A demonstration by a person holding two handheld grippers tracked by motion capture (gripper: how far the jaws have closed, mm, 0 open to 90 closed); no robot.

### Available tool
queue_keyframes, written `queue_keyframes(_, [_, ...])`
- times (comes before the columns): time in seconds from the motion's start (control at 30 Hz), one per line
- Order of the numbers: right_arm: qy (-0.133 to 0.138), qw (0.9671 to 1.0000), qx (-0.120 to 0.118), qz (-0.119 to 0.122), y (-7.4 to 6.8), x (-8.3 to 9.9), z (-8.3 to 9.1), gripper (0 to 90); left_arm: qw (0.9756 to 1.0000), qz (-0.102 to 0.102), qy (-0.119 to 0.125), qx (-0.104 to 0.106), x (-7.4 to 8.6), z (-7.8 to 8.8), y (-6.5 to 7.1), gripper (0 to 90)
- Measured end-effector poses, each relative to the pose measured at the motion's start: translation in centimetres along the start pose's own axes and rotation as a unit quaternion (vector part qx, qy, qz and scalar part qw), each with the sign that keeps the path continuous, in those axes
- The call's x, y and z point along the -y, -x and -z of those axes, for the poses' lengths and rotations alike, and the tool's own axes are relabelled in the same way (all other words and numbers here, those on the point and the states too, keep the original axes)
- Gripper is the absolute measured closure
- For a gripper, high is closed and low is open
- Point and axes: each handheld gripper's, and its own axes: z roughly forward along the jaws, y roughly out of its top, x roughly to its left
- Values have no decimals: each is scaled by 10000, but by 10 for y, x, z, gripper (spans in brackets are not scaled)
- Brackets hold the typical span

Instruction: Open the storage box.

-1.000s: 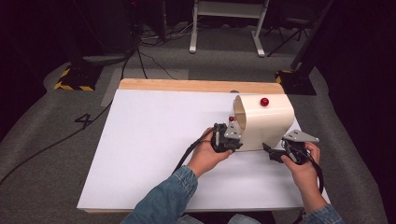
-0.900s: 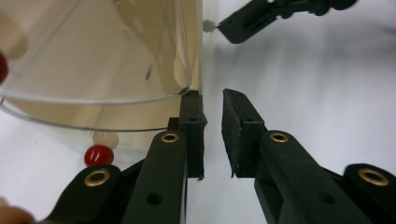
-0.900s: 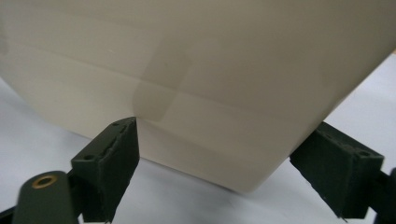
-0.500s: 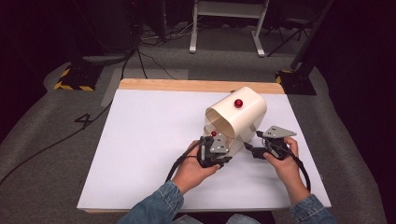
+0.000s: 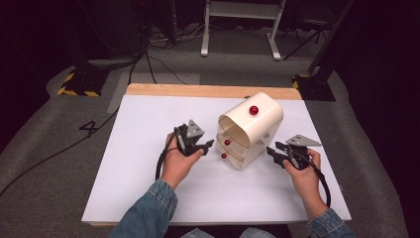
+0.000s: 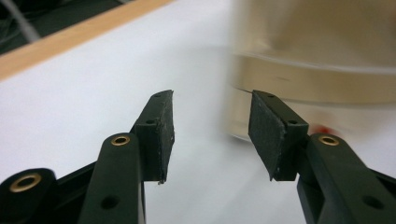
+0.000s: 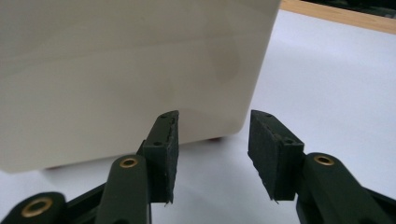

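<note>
A cream cabinet (image 5: 257,121) with an arched top and small drawers stands on the white table (image 5: 148,124), its drawer front turned toward the near left. Red knobs (image 5: 227,142) show on the drawers and another on its top. My left gripper (image 5: 207,145) hangs just left of the drawer front, apart from it. Its jaws have just been opening and hold nothing. In the left gripper view the gripper (image 6: 212,100) faces the blurred cabinet (image 6: 317,60). My right gripper (image 5: 273,150) sits by the cabinet's right wall (image 7: 126,70). This right gripper (image 7: 215,119) has just been closing, with nothing between its jaws.
A wooden strip (image 5: 208,90) runs along the table's far edge. Beyond it on the grey floor are cables, a white stand (image 5: 240,25) and a black-and-yellow base (image 5: 79,84). Bare white table lies left of the cabinet and in front of it.
The cabinet has shifted left and turned its drawer front toward the near left. My left gripper has let go, opened and moved left. The right gripper's jaws have narrowed.
</note>
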Motion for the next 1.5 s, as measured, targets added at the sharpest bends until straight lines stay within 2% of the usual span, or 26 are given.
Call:
queue_keyframes(0.03, [50, 9999, 0, -90, -1, 0, -2, 495, 9996, 212, 169, -67, 0, -9, -7, 511])
queue_keyframes(0.07, [66, 9998, 5, -173, -1, -1, -4, 474, 9991, 421, 29, 81, -2, -21, -16, 514])
queue_keyframes(0.1, [3, 9997, 72, -239, 0, -1, -5, 436, 9991, 415, -72, 46, -4, -30, -22, 535])
queue_keyframes(0.13, [-46, 9993, 176, -322, 2, -1, -7, 433, 9994, 268, -160, -118, -8, -41, -27, 540])
queue_keyframes(0.17, [-60, 9991, 225, -348, 3, 0, -7, 433, 9995, 225, -206, -59, -10, -48, -29, 543])
queue_keyframes(0.2, [-78, 9989, 244, -388, 4, 0, -9, 433, 9996, 242, -136, 83, -13, -54, -29, 556])
queue_keyframes(0.23, [-78, 9989, 244, -388, 4, 0, -9, 433, 9996, 242, -136, 83, -13, -54, -29, 569])
queue_keyframes(0.27, [-129, 9989, 219, -403, 5, 0, -10, 449, 9992, 170, -94, 342, -17, -59, -26, 597])
queue_keyframes(0.3, [-125, 9989, 220, -389, 5, -1, -10, 470, 9986, 111, -87, 503, -18, -59, -23, 625])
queue_keyframes(0.33, [-99, 9991, 206, -349, 4, -1, -11, 504, 9986, 111, -87, 503, -18, -59, -23, 636])
queue_keyframes(0.37, [-99, 9991, 206, -349, 4, -1, -11, 504, 9976, 59, -78, 692, -18, -60, -19, 636])
queue_keyframes(0.4, [-73, 9993, 195, -312, 2, -1, -12, 523, 9968, -94, -116, 785, -18, -59, -15, 668])
queue_keyframes(0.43, [-76, 9995, 131, -280, 1, -2, -14, 525, 9967, -182, -147, 776, -19, -57, -14, 731])
queue_keyframes(0.5, [-78, 9996, 115, -238, -3, -3, -19, 533, 9947, -130, -291, 974, -18, -52, -15, 800])
queue_keyframes(0.67, [-84, 9999, 43, -138, -10, -5, -24, 608, 9941, -258, -367, 988, -16, -44, -10, 860])
queue_keyframes(0.73, [-67, 10000, -15, -55, -13, -7, -28, 680, 9931, -356, -436, 1026, -13, -38, -6, 867])
queue_keyframes(0.83, [44, 9997, -255, 24, -19, -10, -37, 789, 9930, -438, -445, 1004, -4, -23, 1, 889])
queue_keyframes(0.93, [157, 9992, -379, 14, -21, -11, -41, 809, 9919, -444, -454, 1102, 4, -12, 2, 886])
queue_keyframes(1.03, [420, 9976, -554, -78, -30, -12, -54, 859, 9909, -505, -507, 1142, 13, 1, 7, 867])
queue_keyframes(1.1, [434, 9972, -606, -82, -32, -13, -56, 879, 9903, -566, -532, 1155, 18, 8, 12, 862])
queue_keyframes(1.13, [414, 9971, -641, 3, -36, -16, -60, 886, 9896, -643, -564, 1157, 22, 15, 18, 856])
queue_keyframes(1.23, [399, 9967, -708, 86, -38, -20, -64, 891, 9892, -668, -567, 1173, 26, 19, 22, 829])
queue_keyframes(1.27, [384, 9954, -865, 150, -39, -24, -70, 900, 9894, -643, -585, 1164, 27, 22, 24, 821])
queue_keyframes(1.43, [443, 9934, -1050, 85, -38, -27, -79, 893, 9886, -600, -575, 1254, 33, 23, 24, 810])
queue_keyframes(1.47, [455, 9933, -1058, 112, -37, -29, -81, 877, 9881, -615, -584, 1279, 33, 23, 24, 793])
queue_keyframes(1.5, [460, 9935, -1038, 130, -34, -32, -84, 811, 9884, -588, -537, 1291, 35, 22, 22, 765])
